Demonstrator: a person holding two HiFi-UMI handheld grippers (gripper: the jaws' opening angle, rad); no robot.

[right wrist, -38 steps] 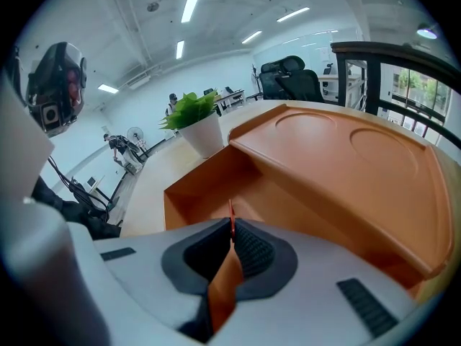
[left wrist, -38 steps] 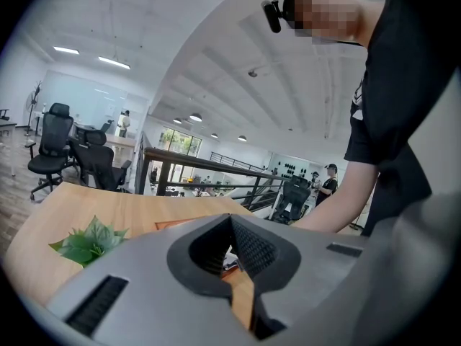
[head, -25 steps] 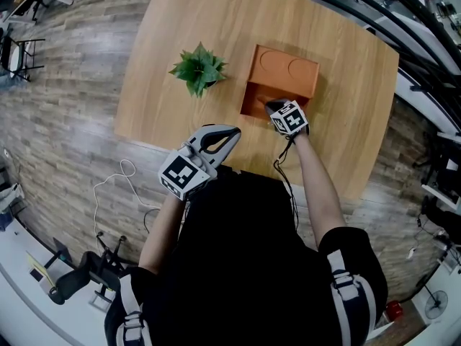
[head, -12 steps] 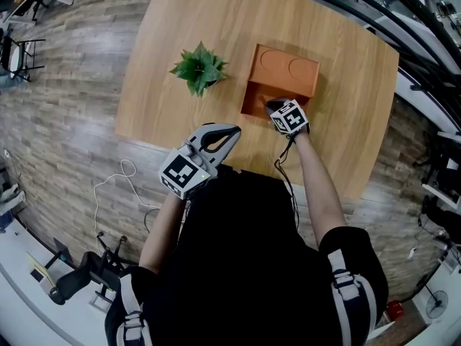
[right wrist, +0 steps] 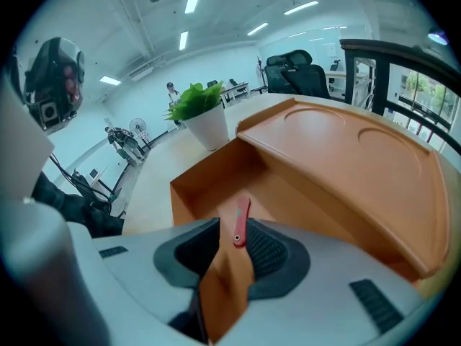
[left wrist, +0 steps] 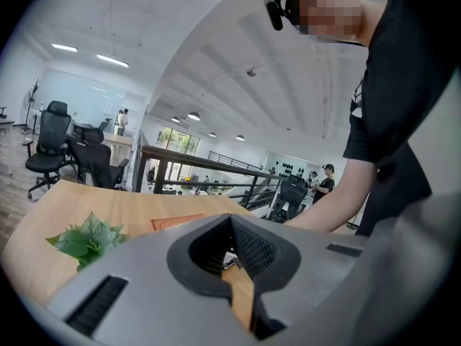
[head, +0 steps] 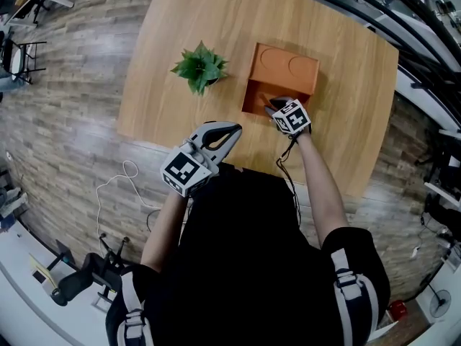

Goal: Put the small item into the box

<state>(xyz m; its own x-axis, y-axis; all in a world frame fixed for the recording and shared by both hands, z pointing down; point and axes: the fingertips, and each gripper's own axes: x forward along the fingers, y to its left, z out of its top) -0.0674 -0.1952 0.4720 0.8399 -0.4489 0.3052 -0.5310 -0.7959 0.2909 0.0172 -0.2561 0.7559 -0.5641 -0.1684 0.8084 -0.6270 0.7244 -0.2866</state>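
Note:
The orange box [head: 284,67] stands on the wooden table [head: 180,20], its open compartment [head: 253,98] facing me. My right gripper [head: 272,107] reaches over that compartment's near edge. In the right gripper view its jaws [right wrist: 232,231] are opening. A small red flat item [right wrist: 240,222] lies at their tips against the right pad, over the box floor [right wrist: 216,193], and no pad presses on it. My left gripper [head: 229,130] hangs over the table's near edge. Its jaws [left wrist: 230,225] meet at the tips with nothing between them.
A small potted green plant [head: 199,68] stands left of the box and shows in both gripper views [right wrist: 198,103] [left wrist: 86,240]. The box's raised lid part [right wrist: 338,157] has two round hollows. Around the table are plank flooring, a white cable [head: 119,182] and office chairs.
Both grippers stay almost where they were. The right one remains at the box's open compartment, and the left one has drifted slightly.

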